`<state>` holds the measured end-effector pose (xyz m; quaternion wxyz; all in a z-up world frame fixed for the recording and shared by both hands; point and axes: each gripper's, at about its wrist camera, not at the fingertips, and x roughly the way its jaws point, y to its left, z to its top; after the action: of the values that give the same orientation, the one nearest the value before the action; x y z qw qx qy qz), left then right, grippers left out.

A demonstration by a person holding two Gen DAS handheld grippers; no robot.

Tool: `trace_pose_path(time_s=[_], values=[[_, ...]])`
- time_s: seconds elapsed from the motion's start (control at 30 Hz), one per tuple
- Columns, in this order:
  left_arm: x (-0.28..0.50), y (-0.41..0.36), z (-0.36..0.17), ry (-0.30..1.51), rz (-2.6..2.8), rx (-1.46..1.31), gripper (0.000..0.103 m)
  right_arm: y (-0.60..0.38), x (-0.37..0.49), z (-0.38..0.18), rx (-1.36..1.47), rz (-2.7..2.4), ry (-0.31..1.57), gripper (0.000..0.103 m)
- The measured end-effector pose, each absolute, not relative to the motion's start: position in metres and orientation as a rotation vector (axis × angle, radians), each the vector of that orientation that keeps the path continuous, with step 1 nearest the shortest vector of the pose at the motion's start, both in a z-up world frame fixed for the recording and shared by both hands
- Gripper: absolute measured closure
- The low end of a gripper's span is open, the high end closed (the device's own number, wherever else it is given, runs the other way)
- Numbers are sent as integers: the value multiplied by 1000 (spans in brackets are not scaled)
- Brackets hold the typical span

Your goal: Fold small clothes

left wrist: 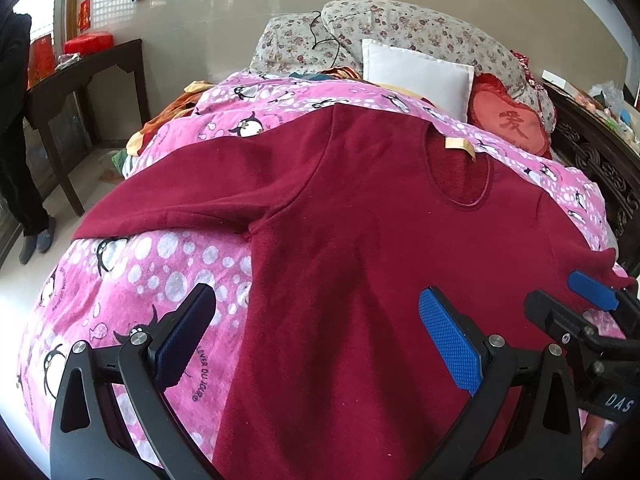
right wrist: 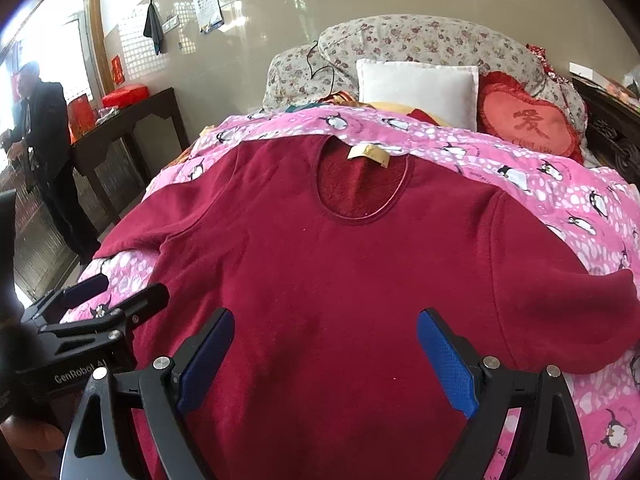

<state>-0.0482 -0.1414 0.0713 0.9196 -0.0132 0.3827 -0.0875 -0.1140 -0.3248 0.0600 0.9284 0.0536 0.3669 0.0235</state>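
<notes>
We held our left gripper (left wrist: 320,336) and right gripper (right wrist: 326,354) spread wide and empty over the lower body of the dark red long-sleeved fleece sweater (right wrist: 340,264), which lay flat, neck away from us, on the pink penguin-print blanket (right wrist: 560,208). "GenRobot AI" showed on the left gripper's body, "DAS" on the right's. A tan label (right wrist: 368,155) sat at the collar, unreadable. Beyond lay a white pillow (right wrist: 416,84) and a red heart cushion (right wrist: 528,124) bearing a character; far left, a person in dark clothes (right wrist: 44,128) stood beside a dark wooden table (right wrist: 132,128).
</notes>
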Motion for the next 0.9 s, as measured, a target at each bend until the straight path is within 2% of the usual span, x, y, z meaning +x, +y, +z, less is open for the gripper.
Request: trace_pose_path(time_s=[0.67,0.9], values=[[-33,-122,68,802,-147,-64,1,-308,-94,52,73,79,757,12],[-15,-60,79,841,-130,-234,1,-303,-91,45,92,109,789,12]])
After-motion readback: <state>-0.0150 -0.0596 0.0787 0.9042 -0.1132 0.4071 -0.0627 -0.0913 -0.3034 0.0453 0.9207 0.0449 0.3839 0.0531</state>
